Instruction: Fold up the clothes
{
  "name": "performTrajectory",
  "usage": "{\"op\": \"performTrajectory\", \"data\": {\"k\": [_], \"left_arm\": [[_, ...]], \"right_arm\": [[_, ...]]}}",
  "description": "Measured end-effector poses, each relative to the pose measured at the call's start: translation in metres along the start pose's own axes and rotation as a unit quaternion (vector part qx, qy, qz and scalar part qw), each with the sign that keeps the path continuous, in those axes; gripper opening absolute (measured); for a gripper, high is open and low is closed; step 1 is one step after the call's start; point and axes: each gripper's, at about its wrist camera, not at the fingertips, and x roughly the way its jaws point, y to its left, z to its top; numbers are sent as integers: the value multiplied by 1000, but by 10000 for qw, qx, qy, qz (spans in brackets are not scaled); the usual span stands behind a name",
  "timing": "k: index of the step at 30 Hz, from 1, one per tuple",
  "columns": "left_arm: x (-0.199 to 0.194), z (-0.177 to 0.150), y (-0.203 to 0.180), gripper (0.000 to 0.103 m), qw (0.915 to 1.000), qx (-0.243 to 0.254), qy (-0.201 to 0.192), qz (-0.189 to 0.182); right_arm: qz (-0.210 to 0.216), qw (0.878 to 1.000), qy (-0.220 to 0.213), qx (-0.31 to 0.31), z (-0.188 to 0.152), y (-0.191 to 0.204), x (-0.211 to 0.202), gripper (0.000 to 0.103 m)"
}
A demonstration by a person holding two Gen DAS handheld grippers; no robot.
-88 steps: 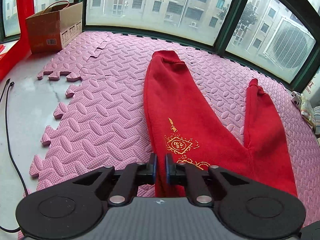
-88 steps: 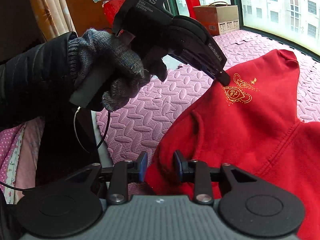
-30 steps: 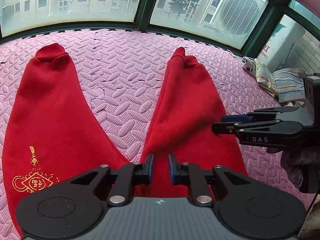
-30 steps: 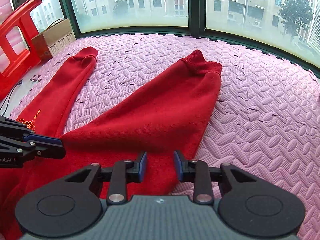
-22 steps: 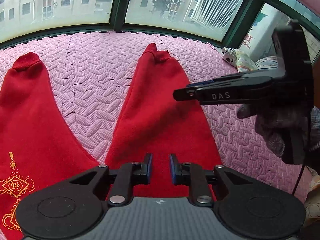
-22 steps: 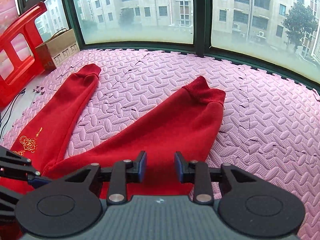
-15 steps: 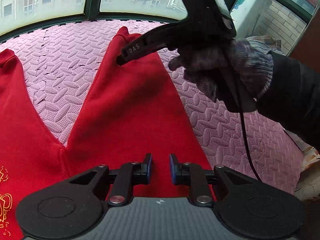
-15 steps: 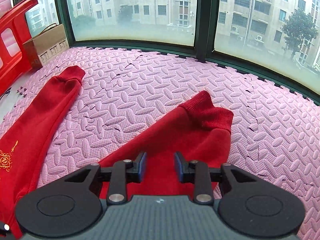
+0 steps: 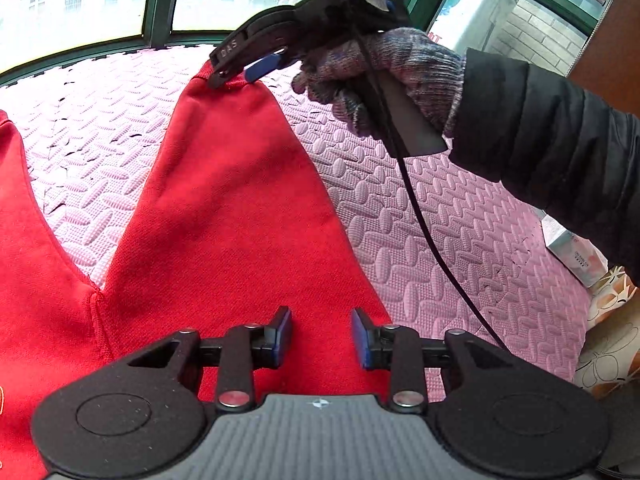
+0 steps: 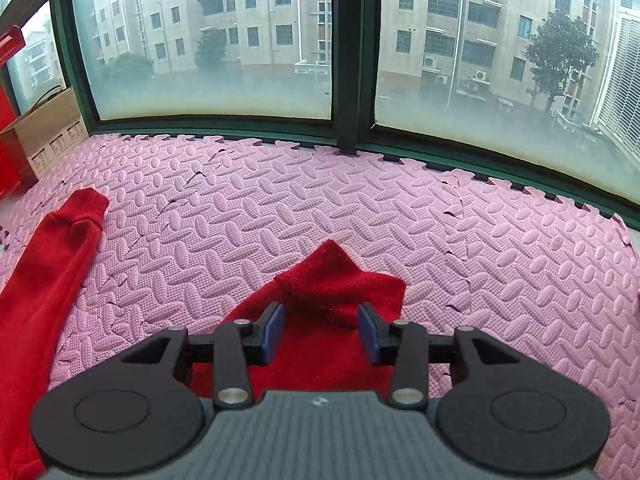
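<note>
Lying flat, one red trousers [image 9: 224,208], two legs; both grippers' fingers spread.

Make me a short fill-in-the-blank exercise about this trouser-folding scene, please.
1. The trousers lying on the mat are ____ in colour.
2. The right gripper is at the ____ of one trouser leg, fingers spread.
3. The left gripper holds nothing; its fingers are ____.
4. The hand on the right gripper wears a knitted ____.

Missing words: red; cuff; open; glove
</note>
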Motion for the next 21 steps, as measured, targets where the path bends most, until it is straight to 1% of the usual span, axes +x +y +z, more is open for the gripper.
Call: {"op": "performTrajectory", "data": {"k": [4, 9, 12, 14, 15, 16, 17, 21], "left_arm": [[-2, 0, -3, 41, 10000, 35, 20, 43], [-3, -4, -9, 43, 10000, 77, 62, 13], [-2, -6, -12, 44, 9999, 93, 104, -6], [0, -7, -12, 44, 9999, 77, 122, -54], [0, -6, -12, 44, 9999, 57, 126, -100], [1, -6, -11, 44, 9998, 23, 129, -178], [1, -6, -10, 44, 9996, -7, 134, -245], [5, -5, -12, 43, 9991, -45, 153, -405]], "right_arm": [[34, 9995, 146, 289, -11, -15, -3, 42], [102, 9972, 345, 660, -26, -34, -5, 42], [153, 9956, 431, 816, -32, -38, -5, 36], [202, 9953, 433, 843, -34, -38, -3, 23], [211, 9953, 410, 846, -34, -36, -3, 19], [220, 9954, 388, 850, -34, -35, -3, 11], [213, 9956, 358, 839, -34, -34, -4, 9], [72, 9971, 171, 734, -30, -30, -13, 7]]}}
